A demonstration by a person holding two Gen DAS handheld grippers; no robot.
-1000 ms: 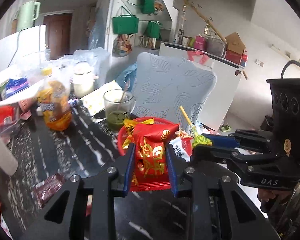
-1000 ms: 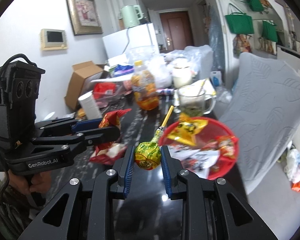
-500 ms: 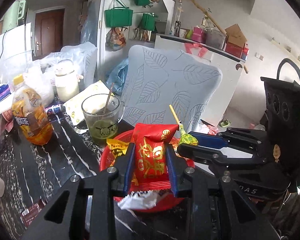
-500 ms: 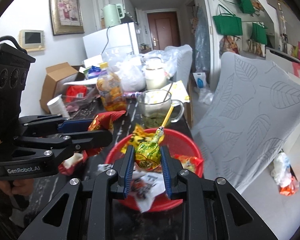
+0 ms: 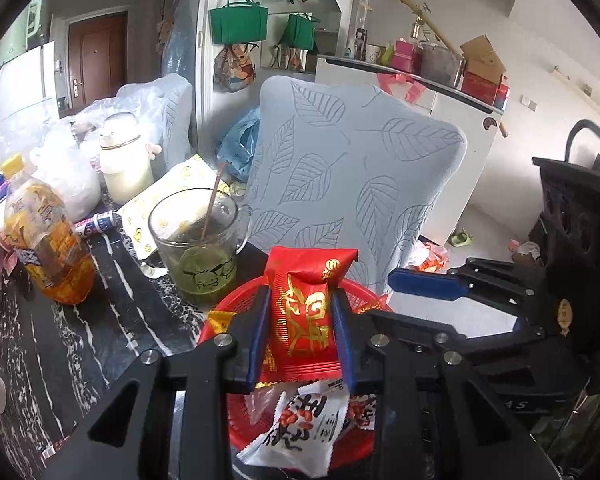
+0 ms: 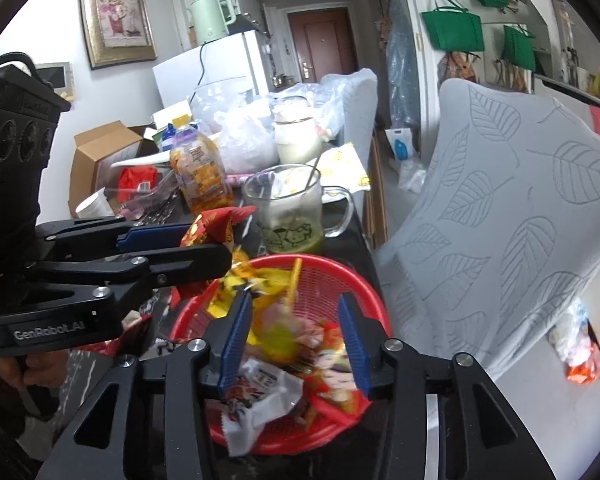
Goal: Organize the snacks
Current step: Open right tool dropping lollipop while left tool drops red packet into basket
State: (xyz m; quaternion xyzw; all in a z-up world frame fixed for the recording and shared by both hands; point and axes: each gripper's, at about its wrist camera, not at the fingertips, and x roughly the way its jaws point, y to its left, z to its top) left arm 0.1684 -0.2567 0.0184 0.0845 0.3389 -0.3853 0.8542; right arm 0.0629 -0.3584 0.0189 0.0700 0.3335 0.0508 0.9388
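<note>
My left gripper (image 5: 300,294) is shut on a red snack packet (image 5: 304,316) with gold lettering and holds it over the red mesh basket (image 5: 236,302). A white packet (image 5: 304,428) lies in the basket below it. My right gripper (image 6: 294,300) hangs over the same basket (image 6: 340,268), and its jaws are opening. A green-yellow lollipop (image 6: 282,334) on an orange stick is blurred between the blue pads, and neither pad touches it. In the right wrist view the left gripper (image 6: 208,246) comes in from the left with the red packet (image 6: 216,220). The right gripper (image 5: 384,298) shows at the right of the left wrist view.
A glass mug (image 5: 200,240) of green drink stands just behind the basket, with an orange drink bottle (image 5: 40,240) to its left on the black marble table (image 5: 80,340). A leaf-patterned chair back (image 5: 352,176) rises past the table edge. Bags, a white jar (image 6: 296,140) and boxes crowd the far end.
Both grippers have moved forward over the red basket. The right gripper's jaws have parted and the lollipop has slipped out of their grip. The left still grips the red packet.
</note>
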